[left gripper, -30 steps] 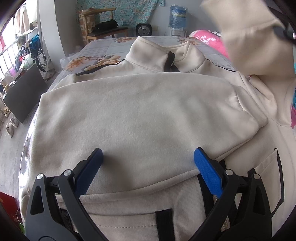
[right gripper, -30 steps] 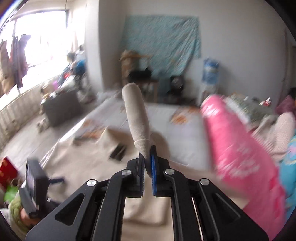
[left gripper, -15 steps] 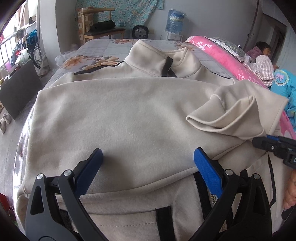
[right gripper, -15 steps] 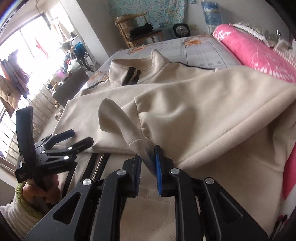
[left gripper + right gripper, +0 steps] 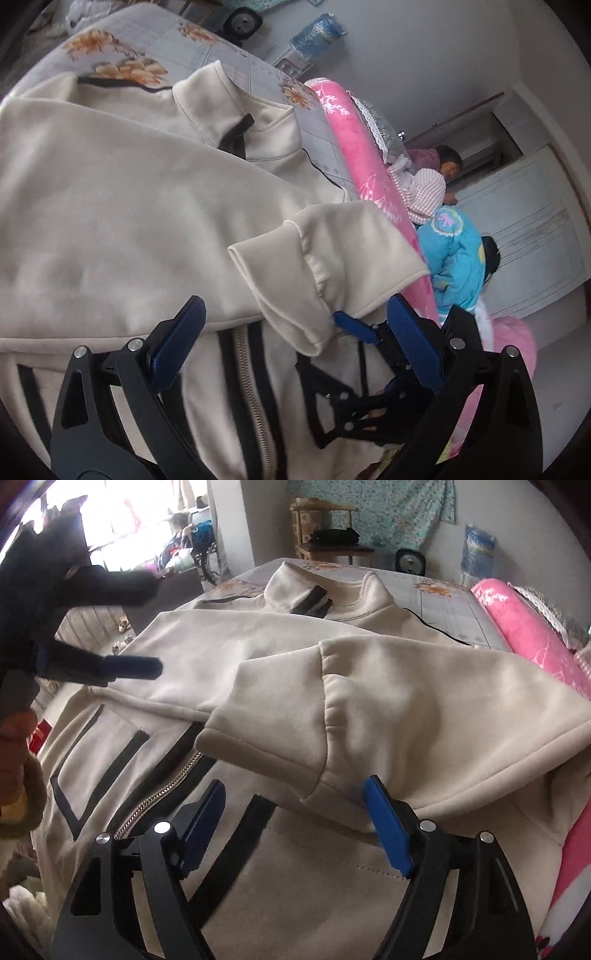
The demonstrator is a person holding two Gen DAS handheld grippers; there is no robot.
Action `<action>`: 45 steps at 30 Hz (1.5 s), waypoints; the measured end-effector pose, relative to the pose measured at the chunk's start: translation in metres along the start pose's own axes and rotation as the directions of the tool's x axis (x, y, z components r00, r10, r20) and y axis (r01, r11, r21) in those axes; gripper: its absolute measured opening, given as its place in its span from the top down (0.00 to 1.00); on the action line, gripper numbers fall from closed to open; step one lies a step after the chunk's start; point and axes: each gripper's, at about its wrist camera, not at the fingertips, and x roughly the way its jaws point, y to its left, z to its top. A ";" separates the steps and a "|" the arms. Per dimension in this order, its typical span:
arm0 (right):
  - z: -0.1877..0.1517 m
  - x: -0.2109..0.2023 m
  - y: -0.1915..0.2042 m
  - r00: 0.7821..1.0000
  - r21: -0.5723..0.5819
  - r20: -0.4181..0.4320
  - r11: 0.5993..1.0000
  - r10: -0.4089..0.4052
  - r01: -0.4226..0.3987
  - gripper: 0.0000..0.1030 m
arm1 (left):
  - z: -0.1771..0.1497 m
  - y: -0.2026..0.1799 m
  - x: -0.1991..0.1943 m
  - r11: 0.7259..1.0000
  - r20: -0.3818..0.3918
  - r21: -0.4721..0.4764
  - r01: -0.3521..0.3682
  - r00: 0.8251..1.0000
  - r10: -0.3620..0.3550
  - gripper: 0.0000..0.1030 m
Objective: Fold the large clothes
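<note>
1. Your left gripper point(image 5: 295, 332) is spread wide, nothing between the blue pads point(image 5: 177, 343). It hovers above the front of the cream jacket point(image 5: 129, 206), near the zipper point(image 5: 255, 398).
2. In the right wrist view that same gripper shows as a dark blur at the left edge, over the jacket's left side; your hand below it is blurred too.
3. The jacket lies flat, front up, on the floral bedsheet point(image 5: 207, 48), collar point(image 5: 325, 590) pointing toward the far wall. Black trim strips run beside the zipper and around the pocket.
4. One sleeve is folded across the chest. The other sleeve point(image 5: 388, 701) lies over it from the right, cuff point(image 5: 266, 734) resting near the zipper line.
5. Your right gripper point(image 5: 295, 830) has just been opening; its jaws now stand wide. The cuff edge sits just ahead of the right pad point(image 5: 388, 834), no pad pressing on cloth.
6. A pink rolled quilt point(image 5: 532, 627) lies along the jacket's right side.
7. Far right in the left wrist view, people in checked and blue clothing sit beyond the quilt.
</note>
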 end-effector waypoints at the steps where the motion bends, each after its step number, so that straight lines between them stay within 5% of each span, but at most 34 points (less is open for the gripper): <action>1: -0.002 -0.004 -0.002 1.000 0.017 0.009 1.000 0.012 -0.012 0.27 | 0.002 -0.001 0.005 1.000 -0.014 -0.014 0.006 1.000 -0.006 0.08; 9: -0.027 -0.032 -0.047 0.993 0.256 0.110 0.964 0.041 -0.068 0.27 | 0.010 0.000 0.060 0.995 -0.123 -0.080 -0.061 0.991 0.051 0.33; 15: -0.038 -0.033 -0.060 0.986 0.318 0.153 0.942 0.061 -0.108 0.27 | 0.016 0.002 0.076 0.990 -0.112 -0.087 -0.109 0.989 0.099 0.42; 17: -0.038 -0.031 -0.062 0.986 0.323 0.156 0.940 0.058 -0.107 0.27 | 0.019 -0.002 0.077 0.986 -0.106 -0.059 -0.158 0.983 0.152 0.51; 19: -0.038 -0.029 -0.064 0.987 0.329 0.155 0.939 0.051 -0.100 0.27 | 0.021 -0.007 0.078 0.972 -0.099 -0.009 -0.235 0.968 0.233 0.84; 21: -0.039 -0.027 -0.065 0.986 0.329 0.155 0.939 0.053 -0.102 0.27 | 0.023 -0.012 0.074 0.966 -0.096 0.040 -0.255 0.961 0.258 0.92; 27: -0.039 -0.026 -0.067 0.984 0.326 0.162 0.938 0.068 -0.118 0.27 | 0.048 -0.050 0.010 0.961 0.062 0.158 -0.228 0.973 0.220 0.94; 33: -0.037 -0.024 -0.066 0.986 0.309 0.156 0.944 0.066 -0.112 0.27 | 0.074 -0.049 -0.075 0.931 0.231 0.158 -0.329 0.929 0.290 0.94; 36: -0.037 -0.023 -0.063 0.987 0.301 0.152 0.948 0.058 -0.102 0.27 | 0.077 -0.012 -0.084 0.906 0.215 0.086 -0.414 0.896 0.389 0.94; 41: -0.036 -0.023 -0.064 0.989 0.296 0.141 0.951 0.052 -0.092 0.26 | 0.070 0.077 -0.066 0.889 0.104 -0.066 -0.454 0.883 0.458 0.94; 45: -0.036 -0.025 -0.063 0.991 0.294 0.122 0.952 0.053 -0.087 0.26 | 0.058 0.096 -0.075 0.921 0.116 -0.128 -0.368 0.917 0.382 0.94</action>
